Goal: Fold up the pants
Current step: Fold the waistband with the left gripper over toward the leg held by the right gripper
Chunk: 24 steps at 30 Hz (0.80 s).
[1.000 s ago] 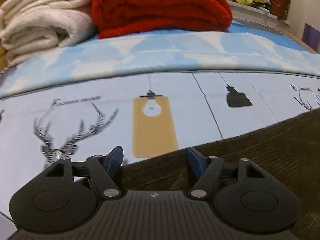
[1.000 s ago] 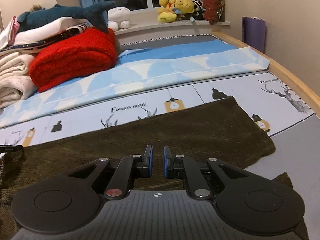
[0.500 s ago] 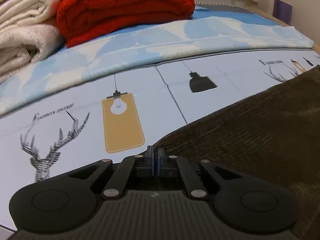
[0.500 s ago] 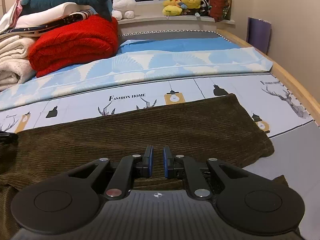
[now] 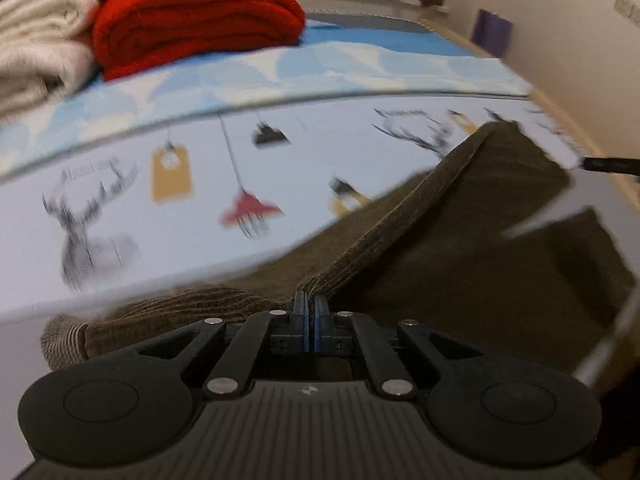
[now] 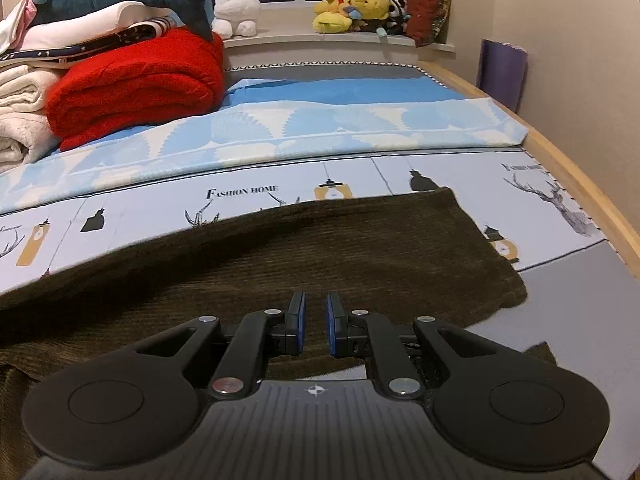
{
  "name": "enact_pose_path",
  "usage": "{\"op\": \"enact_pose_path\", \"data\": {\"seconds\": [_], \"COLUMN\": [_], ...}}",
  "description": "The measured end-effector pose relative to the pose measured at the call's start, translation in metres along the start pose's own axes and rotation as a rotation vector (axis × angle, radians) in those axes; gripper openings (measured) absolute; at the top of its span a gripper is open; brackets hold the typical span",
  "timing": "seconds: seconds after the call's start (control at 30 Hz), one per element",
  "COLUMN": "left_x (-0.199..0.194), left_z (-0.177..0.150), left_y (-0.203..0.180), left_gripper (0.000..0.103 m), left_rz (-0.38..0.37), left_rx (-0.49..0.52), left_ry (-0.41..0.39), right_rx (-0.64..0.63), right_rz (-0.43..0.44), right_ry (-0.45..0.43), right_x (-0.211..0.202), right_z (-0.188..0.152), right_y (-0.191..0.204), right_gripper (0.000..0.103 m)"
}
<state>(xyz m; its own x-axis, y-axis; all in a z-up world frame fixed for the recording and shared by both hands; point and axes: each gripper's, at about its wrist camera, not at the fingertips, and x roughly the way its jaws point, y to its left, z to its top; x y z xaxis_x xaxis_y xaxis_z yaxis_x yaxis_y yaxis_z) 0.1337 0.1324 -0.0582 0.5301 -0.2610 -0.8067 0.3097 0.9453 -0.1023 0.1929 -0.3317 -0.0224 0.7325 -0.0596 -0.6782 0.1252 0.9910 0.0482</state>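
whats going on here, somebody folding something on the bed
A person holding a gripper in each hand is folding dark brown corduroy pants spread on a bed. The left gripper is shut on a fold of the fabric and has it pulled up off the sheet into a raised ridge. The right gripper sits low over the pants with a narrow gap between its pads; whether it pinches cloth is not clear. The fold is not finished.

Printed bed (image 6: 560,152) carries brown pants (image 6: 280,264) and red blanket (image 6: 136,84).

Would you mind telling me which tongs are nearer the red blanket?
Left, I think. The left tongs pinch the pants nearer the red blanket; the right tongs sit farther from it.
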Motion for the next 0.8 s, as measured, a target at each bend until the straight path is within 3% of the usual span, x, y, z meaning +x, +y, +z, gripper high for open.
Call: {"op": "enact_pose_path", "data": {"seconds": [0.13, 0.2, 0.27, 0.33, 0.4, 0.5, 0.6, 0.8], "left_x": [-0.004, -0.003, -0.01, -0.018, -0.016, 0.003, 0.025, 0.039], "left_z": [-0.039, -0.05, -0.053, -0.056, -0.065, -0.078, -0.088, -0.082], "left_y": [-0.009, 0.003, 0.028, 0.061, 0.089, 0.112, 0.12, 0.128], "left_gripper": [0.0, 0.003, 0.014, 0.047, 0.048, 0.048, 0.052, 0.052], "left_rz": [-0.038, -0.041, -0.006, -0.023, -0.028, -0.007, -0.007, -0.039], "left_rx": [-0.001, -0.072, -0.205, -0.4, -0.574, -0.736, -0.813, -0.873], "left_ry": [0.142, 0.183, 0.152, 0.118, 0.13, 0.238, 0.342, 0.316], "right_rx": [0.037, 0.059, 0.07, 0.066, 0.053, 0.053, 0.08, 0.158], "right_rz": [0.002, 0.008, 0.013, 0.016, 0.011, -0.003, -0.002, 0.01], "right_ry": [-0.001, -0.002, -0.004, -0.007, -0.003, 0.006, 0.014, 0.038], "right_x": [-0.018, -0.026, -0.033, -0.037, -0.038, -0.036, -0.031, -0.013], "right_z": [-0.007, -0.009, -0.011, -0.014, -0.016, -0.018, -0.02, -0.014], "right_y": [-0.011, -0.015, -0.018, -0.019, -0.019, -0.023, -0.031, -0.046], "right_gripper": [0.012, 0.012, 0.012, 0.012, 0.012, 0.012, 0.012, 0.012]}}
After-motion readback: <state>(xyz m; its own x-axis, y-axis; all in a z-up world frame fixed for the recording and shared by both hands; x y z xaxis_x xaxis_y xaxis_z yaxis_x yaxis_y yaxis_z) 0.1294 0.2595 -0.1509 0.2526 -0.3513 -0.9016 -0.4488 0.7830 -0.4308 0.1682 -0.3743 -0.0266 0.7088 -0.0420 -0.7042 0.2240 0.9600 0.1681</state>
